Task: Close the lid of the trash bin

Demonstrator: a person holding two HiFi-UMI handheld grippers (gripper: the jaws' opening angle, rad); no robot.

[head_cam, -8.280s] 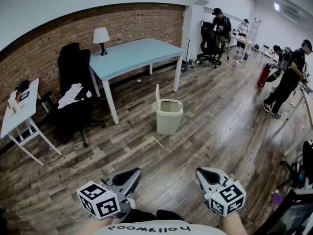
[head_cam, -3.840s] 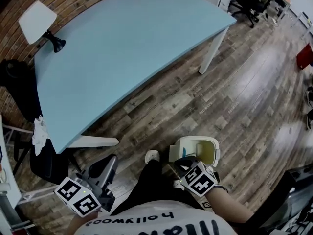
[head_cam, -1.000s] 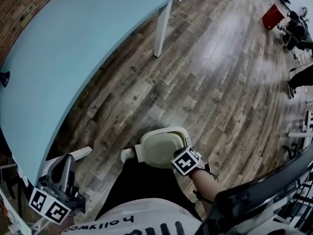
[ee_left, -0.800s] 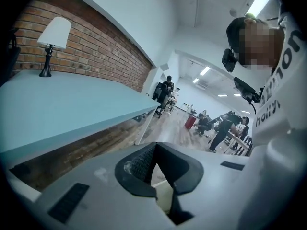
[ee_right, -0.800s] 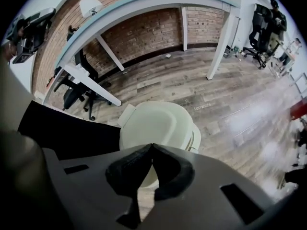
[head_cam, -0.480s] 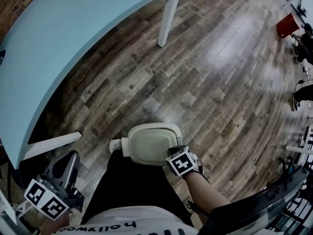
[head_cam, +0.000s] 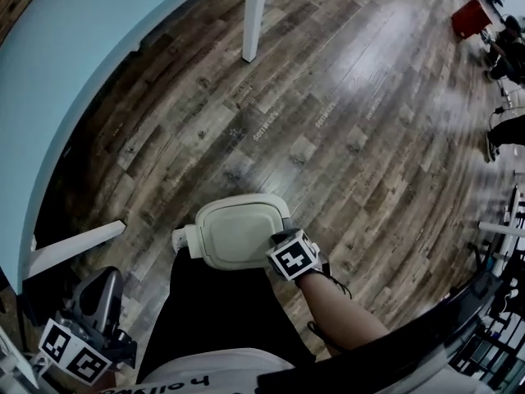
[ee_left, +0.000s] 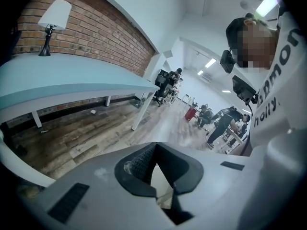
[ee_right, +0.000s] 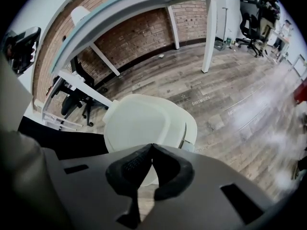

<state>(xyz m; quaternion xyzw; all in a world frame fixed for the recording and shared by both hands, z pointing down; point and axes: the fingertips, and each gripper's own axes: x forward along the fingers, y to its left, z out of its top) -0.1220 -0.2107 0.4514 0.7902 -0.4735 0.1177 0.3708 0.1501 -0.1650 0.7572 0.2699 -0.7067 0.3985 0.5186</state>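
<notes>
The cream trash bin (head_cam: 234,232) stands on the wood floor just in front of my legs, its lid (ee_right: 144,126) lying flat on its rim. My right gripper (head_cam: 277,246) is at the lid's near right edge, jaws shut with nothing between them; its tips (ee_right: 151,147) are over the lid's near edge, and I cannot tell if they touch it. My left gripper (head_cam: 100,279) is held low at the left, away from the bin. Its jaws (ee_left: 154,147) point across the room, shut and empty.
A light blue table (head_cam: 90,64) with white legs (head_cam: 254,11) spans the left and far side. A lamp (ee_left: 50,16) stands on it by the brick wall. A dark desk edge (head_cam: 426,343) lies close at my right. Several people stand far across the room (ee_left: 225,121).
The lid stood upright at first, then came down with my right gripper on it; over the last second it stays flat. My view has shifted slightly and the left gripper has barely moved.
</notes>
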